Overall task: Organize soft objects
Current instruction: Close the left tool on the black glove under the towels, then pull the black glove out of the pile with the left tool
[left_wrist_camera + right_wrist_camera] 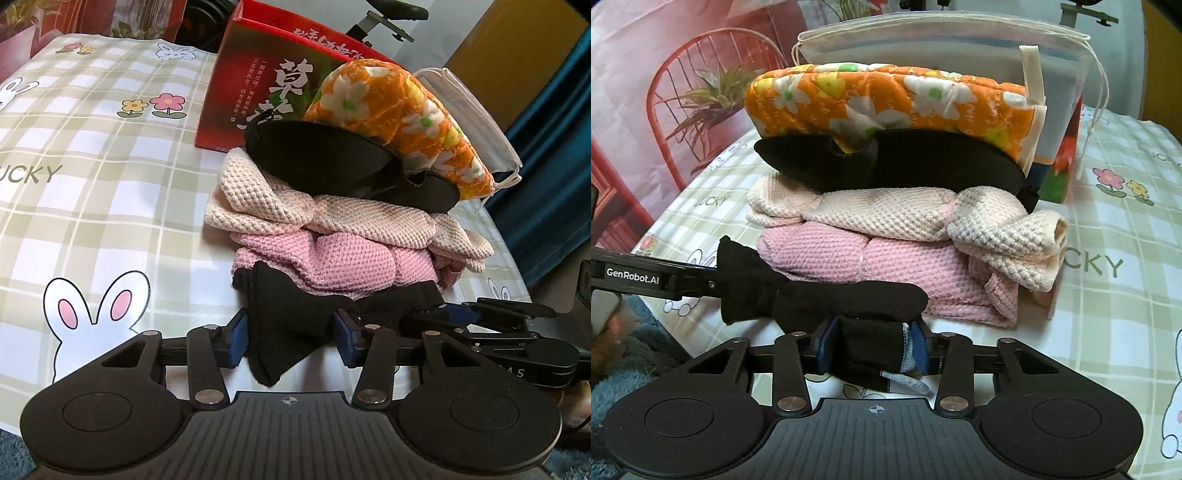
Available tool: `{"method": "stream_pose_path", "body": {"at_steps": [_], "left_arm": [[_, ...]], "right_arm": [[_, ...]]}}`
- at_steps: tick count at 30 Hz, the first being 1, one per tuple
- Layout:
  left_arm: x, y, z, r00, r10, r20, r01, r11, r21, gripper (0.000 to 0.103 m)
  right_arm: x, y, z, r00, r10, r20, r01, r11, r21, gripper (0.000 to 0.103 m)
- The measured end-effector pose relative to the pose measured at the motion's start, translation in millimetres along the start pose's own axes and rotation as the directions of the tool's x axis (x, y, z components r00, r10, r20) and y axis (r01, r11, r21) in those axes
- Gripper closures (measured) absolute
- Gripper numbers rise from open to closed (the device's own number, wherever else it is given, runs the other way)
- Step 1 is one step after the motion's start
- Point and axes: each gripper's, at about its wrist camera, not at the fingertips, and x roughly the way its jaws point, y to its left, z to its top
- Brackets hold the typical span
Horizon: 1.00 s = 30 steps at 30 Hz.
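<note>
A black sock [284,325] lies at the table's near edge in front of a stack of soft things. My left gripper [291,332] is shut on one end of it, blue pads pressing both sides. My right gripper [873,345] is shut on the other end of the sock [864,350], where a grey-blue patch shows. Each gripper appears from the side in the other's view: right gripper [443,314], left gripper [716,277]. The stack, from the bottom up, is a pink knit cloth [886,266], a cream knit cloth [886,210], a black eye mask [923,162] and an orange flowered pad [886,99].
A white face mask [469,107] leans behind the orange pad against a red box [258,74]. The table carries a checked cloth with rabbits and flowers [110,166], bare to the left of the stack. A blue rug [613,387] shows below the table edge.
</note>
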Motion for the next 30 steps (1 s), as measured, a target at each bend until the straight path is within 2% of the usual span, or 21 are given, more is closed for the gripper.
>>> {"method": "stream_pose_path", "body": {"at_steps": [6, 8, 13, 22, 30], "left_arm": [[0.4, -1.3, -0.8, 1.0, -0.014, 0.001, 0.014, 1.0, -0.003, 0.06], [-0.1, -2.4, -1.2, 1.0, -0.019, 0.005, 0.019, 1.0, 0.0, 0.067], [-5.1, -5.7, -1.1, 1.0, -0.021, 0.017, 0.021, 1.0, 0.022, 0.075], [-30.4, -16.9, 2.5, 0.993, -0.038, 0.113, 0.029, 0.997, 0.077, 0.077], [-55.6, -37.4, 7.0, 0.978, -0.049, 0.204, 0.017, 0.988, 0.155, 0.077]], "right_arm": [[1.5, 3.6, 0.8, 1.0, 0.024, -0.006, -0.024, 1.0, -0.014, 0.081], [0.8, 3.6, 0.9, 1.0, 0.031, -0.001, -0.031, 0.999, -0.015, 0.084], [-4.9, 7.3, 2.0, 0.999, 0.037, 0.025, -0.036, 0.998, -0.044, 0.085], [-28.0, 12.5, 5.4, 0.992, 0.05, 0.115, -0.041, 0.996, -0.079, 0.086], [-54.0, 14.3, 14.0, 0.974, 0.046, 0.22, -0.026, 0.995, -0.094, 0.086]]}}
